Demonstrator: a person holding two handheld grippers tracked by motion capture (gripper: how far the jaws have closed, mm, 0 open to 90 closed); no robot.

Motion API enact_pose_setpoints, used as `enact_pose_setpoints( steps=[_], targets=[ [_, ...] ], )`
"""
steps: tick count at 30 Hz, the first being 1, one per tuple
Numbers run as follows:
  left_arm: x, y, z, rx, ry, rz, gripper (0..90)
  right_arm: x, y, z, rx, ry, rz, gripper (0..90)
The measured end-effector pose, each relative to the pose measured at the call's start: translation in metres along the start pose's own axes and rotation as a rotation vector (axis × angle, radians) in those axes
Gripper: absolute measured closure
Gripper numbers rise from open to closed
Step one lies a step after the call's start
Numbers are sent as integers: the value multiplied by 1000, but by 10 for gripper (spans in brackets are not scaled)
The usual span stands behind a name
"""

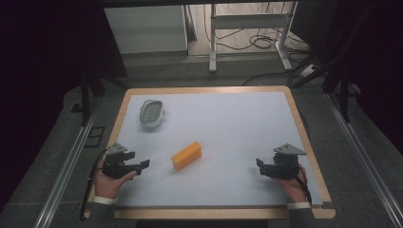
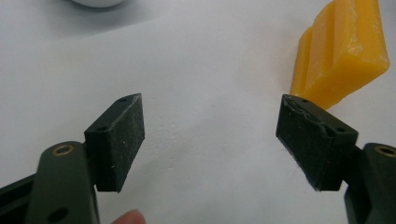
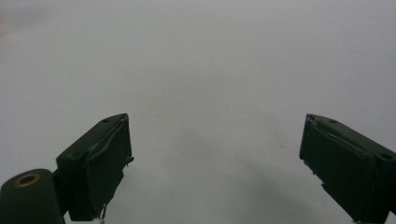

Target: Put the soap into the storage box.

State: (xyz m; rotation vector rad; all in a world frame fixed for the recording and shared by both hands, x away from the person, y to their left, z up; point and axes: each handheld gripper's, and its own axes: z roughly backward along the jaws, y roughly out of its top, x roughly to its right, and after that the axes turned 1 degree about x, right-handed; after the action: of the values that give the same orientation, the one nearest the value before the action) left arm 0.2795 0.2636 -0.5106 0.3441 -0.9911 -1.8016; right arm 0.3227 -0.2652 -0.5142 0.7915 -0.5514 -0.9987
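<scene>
An orange-yellow block [image 1: 186, 155] lies slantwise near the middle of the white table top [image 1: 228, 123]. My left gripper [image 1: 141, 164] rests at the front left, open, its jaws pointing right toward the block and a short way from it. In the left gripper view [image 2: 210, 135] the block [image 2: 341, 51] sits beyond the right jaw, with nothing between the jaws. My right gripper [image 1: 259, 164] is at the front right, open and empty, pointing left; the right gripper view [image 3: 215, 158] looks over bare white surface.
A small oval dish [image 1: 151, 113] with a grey inside stands at the back left of the table; its white edge [image 2: 98, 2] peeks in at the top of the left gripper view. A wooden rim [image 1: 304, 137] borders the table. Desk legs and cables lie beyond.
</scene>
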Motion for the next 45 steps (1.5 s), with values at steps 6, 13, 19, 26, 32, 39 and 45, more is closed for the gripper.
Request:
enact_pose_setpoints(
  steps=[6, 13, 19, 26, 32, 39, 45],
  targets=[
    [1, 5, -2, -11, -11, 3, 258, 11, -5, 2, -3, -6, -26, 93],
    [6, 10, 4, -16, -18, -36, 306, 16, -4, 3, 5, -33, -54, 92],
    [8, 19, 8, -9, -25, -49, 311, 15, -4, 3, -1, -53, -53, 93],
    [24, 46, 12, -38, -67, -111, 260, 15, -5, 7, -1, -58, -54, 92],
    [39, 72, 4, -70, -90, -147, 253, 17, -7, 9, -1, -63, -59, 93],
    [49, 84, -5, -105, -101, -183, 256, 20, -9, 12, 0, -74, -60, 93],
    [61, 96, -7, -133, -116, -223, 251, 19, -10, 13, -6, -81, -62, 93]
  ],
)
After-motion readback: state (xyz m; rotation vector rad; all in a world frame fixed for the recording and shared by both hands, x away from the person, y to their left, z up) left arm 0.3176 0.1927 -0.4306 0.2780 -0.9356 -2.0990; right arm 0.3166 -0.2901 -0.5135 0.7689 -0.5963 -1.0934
